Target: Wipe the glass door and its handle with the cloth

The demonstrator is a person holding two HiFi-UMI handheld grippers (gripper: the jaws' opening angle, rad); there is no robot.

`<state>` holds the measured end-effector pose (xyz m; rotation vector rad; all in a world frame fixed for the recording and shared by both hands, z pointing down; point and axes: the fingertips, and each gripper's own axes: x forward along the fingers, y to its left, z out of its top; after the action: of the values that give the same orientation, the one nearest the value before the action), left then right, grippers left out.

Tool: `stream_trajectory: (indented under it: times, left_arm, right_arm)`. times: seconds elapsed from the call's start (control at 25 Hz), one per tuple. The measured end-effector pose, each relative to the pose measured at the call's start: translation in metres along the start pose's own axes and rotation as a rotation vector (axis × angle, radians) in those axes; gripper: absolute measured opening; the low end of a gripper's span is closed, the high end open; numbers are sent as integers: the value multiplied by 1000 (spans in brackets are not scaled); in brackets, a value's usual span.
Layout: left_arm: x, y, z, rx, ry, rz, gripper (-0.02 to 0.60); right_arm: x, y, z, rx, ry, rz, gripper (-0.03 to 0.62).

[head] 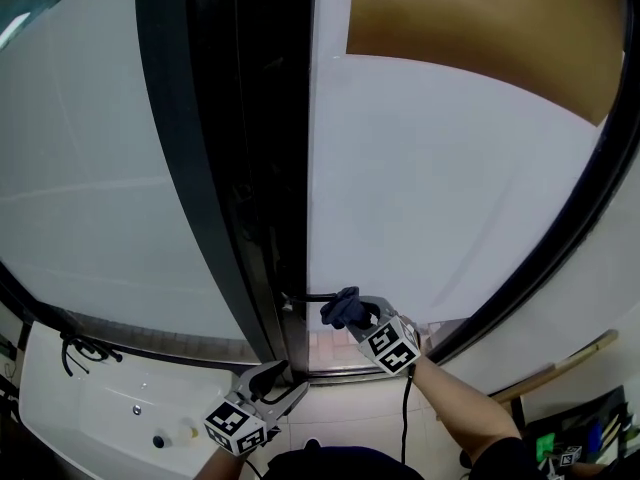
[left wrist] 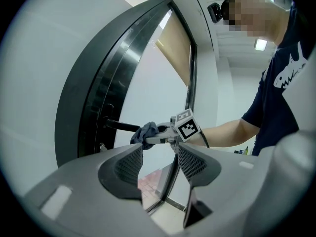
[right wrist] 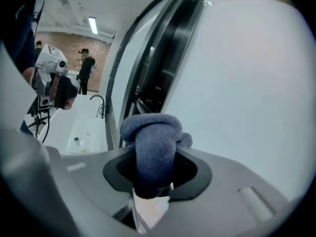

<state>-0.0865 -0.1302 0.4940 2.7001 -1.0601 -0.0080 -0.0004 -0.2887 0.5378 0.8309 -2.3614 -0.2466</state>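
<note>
Dark blue cloth (head: 345, 308) sits bunched in the right gripper (head: 362, 318), whose jaws are closed on it. In the right gripper view the cloth (right wrist: 153, 142) bulges up out of the right gripper (right wrist: 155, 174) in a thick folded roll. The wad meets the free end of the black handle (head: 310, 297), a slim lever that sticks out from the dark door frame (head: 250, 168). The left gripper view shows the same from the side, with the cloth (left wrist: 145, 132) at the tip of the handle (left wrist: 121, 127).

The glass door (head: 450, 198) is a pale frosted pane to the right of the frame, with a brown panel at its top corner.

The left gripper (head: 283, 373) is low by the foot of the frame, apart from the handle. Its jaws (left wrist: 159, 152) stand wide with nothing between them; only floor and the door's bottom edge show through the gap.

A white sink (head: 100, 408) with a black tap (head: 85, 348) lies to the left, below another pale pane. In the right gripper view a person stands far back by a brick wall.
</note>
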Motion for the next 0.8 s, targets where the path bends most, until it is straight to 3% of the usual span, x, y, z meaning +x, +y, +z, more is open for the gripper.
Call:
stream_trajectory:
  times: [0.16, 0.36, 0.8]
  left_arm:
    - [-2, 7, 1, -5, 11, 5, 219]
    - [-1, 12, -5, -12, 8, 5, 219]
    - [-16, 27, -10, -27, 30, 63, 220]
  right_arm:
    - [29, 34, -18, 103, 26, 113, 133]
    - [60, 54, 22, 224, -79, 194, 133]
    - [108, 63, 62, 398, -221, 211, 133]
